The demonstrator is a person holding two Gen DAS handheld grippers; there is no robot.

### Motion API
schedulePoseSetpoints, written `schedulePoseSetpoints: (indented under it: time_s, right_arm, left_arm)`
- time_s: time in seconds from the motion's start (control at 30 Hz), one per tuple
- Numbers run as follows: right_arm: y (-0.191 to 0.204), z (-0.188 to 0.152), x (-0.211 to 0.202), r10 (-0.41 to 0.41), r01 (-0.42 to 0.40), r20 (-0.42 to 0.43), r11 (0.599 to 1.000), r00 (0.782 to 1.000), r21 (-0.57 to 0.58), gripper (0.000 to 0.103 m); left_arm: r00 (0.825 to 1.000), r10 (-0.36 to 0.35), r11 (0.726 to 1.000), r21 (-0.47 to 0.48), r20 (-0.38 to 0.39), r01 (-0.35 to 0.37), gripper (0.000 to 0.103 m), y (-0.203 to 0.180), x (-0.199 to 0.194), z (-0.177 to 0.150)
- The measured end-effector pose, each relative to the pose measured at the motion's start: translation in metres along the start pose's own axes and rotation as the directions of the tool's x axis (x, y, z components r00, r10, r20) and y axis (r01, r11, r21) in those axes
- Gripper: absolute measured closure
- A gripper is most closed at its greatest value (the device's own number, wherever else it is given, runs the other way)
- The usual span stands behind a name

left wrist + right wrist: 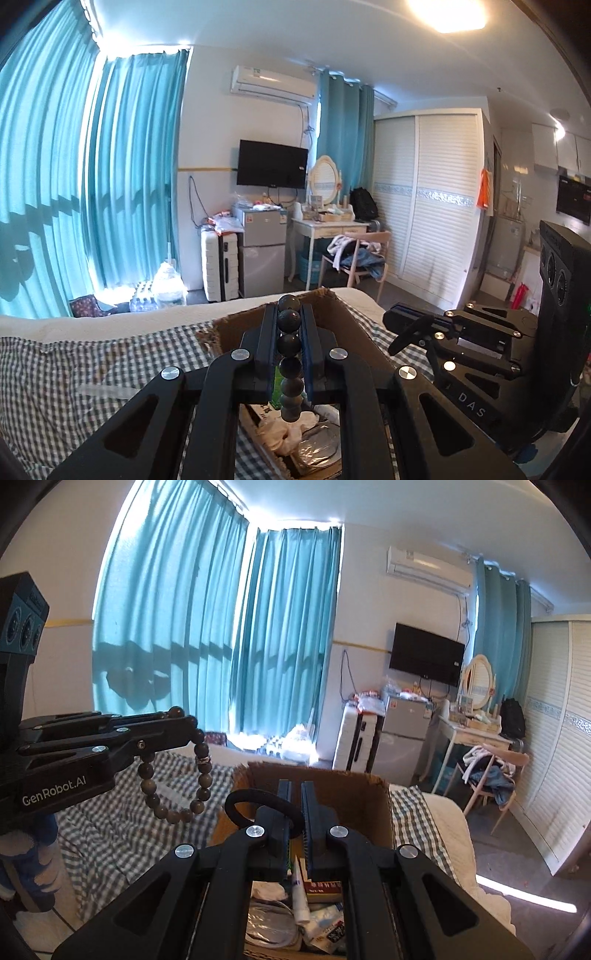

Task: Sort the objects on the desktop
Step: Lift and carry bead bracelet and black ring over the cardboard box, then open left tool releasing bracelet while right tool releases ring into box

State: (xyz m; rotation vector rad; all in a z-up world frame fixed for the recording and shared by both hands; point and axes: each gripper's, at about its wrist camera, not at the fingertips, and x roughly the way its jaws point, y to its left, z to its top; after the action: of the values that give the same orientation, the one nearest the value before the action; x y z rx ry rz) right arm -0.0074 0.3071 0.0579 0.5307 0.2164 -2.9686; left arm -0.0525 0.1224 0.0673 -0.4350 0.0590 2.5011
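Your left hand-held gripper [289,332] clamps the bead bracelet [201,771] and your right hand-held gripper [295,812] pinches a black hair tie [240,799], above the cardboard box [369,805]

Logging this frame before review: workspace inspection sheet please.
Surface: checked bedcover under a cardboard box.
Job's things: bead bracelet in left gripper; black hair tie in right gripper.
Clutter: box holds tube, booklet, wrappers.
Grippers: both shut on their items, above the box.
Cables: wires hang on wall beside television.
Surroundings: teal curtains, mini fridge, dressing table, chair, wardrobe.
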Motion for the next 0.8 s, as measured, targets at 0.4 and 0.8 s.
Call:
schedulePoseSetpoints:
  time_s: [0.4,0.8]
  right_arm:
    - [-0.031,-0.032,0.100,0.025,-0.049,-0.279,0.995,0.960,-0.082,0.098]
    - [-0.067,-0.099,0.187,0.107,-0.140,-0.597,0.990,0.795,-0.009,0.069]
  left_arm:
    - [0.974,-0.059,0.998,0.016,-0.219,0.064,0.092,0.004,0.109,-0.030]
    - [0.902,-0.048,0.997,0.038,-0.428,0.071,0.082,0.004,0.193,-0.070]
